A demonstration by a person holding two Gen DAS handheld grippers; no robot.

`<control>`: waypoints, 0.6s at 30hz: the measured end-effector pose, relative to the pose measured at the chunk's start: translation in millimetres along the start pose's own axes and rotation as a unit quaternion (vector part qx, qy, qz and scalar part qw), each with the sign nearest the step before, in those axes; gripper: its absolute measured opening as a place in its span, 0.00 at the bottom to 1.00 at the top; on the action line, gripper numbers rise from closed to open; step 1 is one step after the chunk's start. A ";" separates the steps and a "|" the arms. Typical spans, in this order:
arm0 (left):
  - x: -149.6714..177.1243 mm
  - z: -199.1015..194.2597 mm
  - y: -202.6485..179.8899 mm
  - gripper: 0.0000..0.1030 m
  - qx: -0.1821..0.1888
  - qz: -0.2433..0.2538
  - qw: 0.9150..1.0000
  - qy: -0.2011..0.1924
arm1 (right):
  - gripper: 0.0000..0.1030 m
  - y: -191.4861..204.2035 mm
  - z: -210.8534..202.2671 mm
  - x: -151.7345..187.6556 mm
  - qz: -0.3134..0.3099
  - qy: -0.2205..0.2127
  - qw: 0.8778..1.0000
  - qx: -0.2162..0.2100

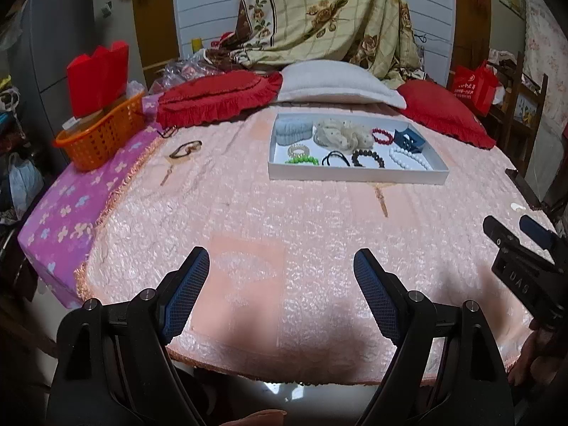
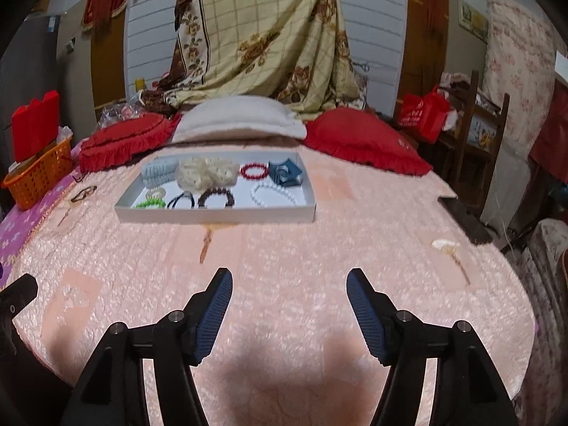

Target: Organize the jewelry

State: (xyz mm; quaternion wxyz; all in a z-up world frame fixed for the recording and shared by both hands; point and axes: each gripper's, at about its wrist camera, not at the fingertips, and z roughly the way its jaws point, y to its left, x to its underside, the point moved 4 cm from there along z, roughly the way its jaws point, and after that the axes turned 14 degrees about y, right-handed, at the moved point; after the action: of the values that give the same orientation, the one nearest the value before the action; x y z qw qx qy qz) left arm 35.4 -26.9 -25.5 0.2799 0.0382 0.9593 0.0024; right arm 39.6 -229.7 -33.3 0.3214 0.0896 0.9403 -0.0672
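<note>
A white tray (image 1: 355, 174) (image 2: 213, 213) lies on the pink bedspread near the pillows. It holds a blue scrunchie (image 1: 293, 129), a cream scrunchie (image 1: 340, 135), a red bead bracelet (image 1: 382, 136), a blue clip (image 1: 408, 140), a white pearl bracelet (image 1: 408, 158), a dark bead bracelet (image 1: 367, 158), a black hair tie (image 1: 335, 159) and a green bracelet (image 1: 301, 159). A brown bracelet (image 1: 185, 149) (image 2: 83, 193) lies on the bed left of the tray. My left gripper (image 1: 280, 266) is open and empty. My right gripper (image 2: 289, 284) is open and empty, also in the left wrist view (image 1: 514, 230).
An orange basket (image 1: 103, 135) with red boxes stands at the left. Two red pillows (image 1: 216, 97) (image 1: 443, 110) and a white one (image 1: 337, 85) lie behind the tray. A small cream item (image 2: 445, 245) lies near the bed's right edge. A wooden chair (image 2: 472, 135) stands at the right.
</note>
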 end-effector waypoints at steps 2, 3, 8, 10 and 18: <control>1.6 1.1 -0.9 0.81 -0.002 0.002 1.000 0.002 | 0.63 3.6 1.2 2.4 -0.004 0.001 1.000 0.001; 2.0 1.7 -1.2 0.81 -0.001 0.003 1.000 0.003 | 0.63 5.5 1.2 3.2 -0.006 0.000 1.000 0.001; 3.1 7.9 -3.7 0.81 0.014 0.001 1.000 0.018 | 0.63 14.6 -2.9 5.1 -0.022 -0.007 1.000 0.002; 3.9 9.9 -5.0 0.81 0.013 0.002 1.000 0.022 | 0.63 17.5 -3.8 5.5 -0.027 -0.007 1.000 0.005; 5.3 14.2 -9.3 0.81 0.015 0.007 0.999 0.030 | 0.63 17.2 -1.9 6.5 -0.025 -0.004 1.000 0.005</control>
State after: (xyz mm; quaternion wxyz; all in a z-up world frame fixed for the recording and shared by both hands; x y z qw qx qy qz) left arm 37.9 -35.9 -40.5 0.2508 0.0489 0.9668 -0.0090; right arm 37.1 -211.8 -37.0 0.3225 0.0677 0.9407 -0.0799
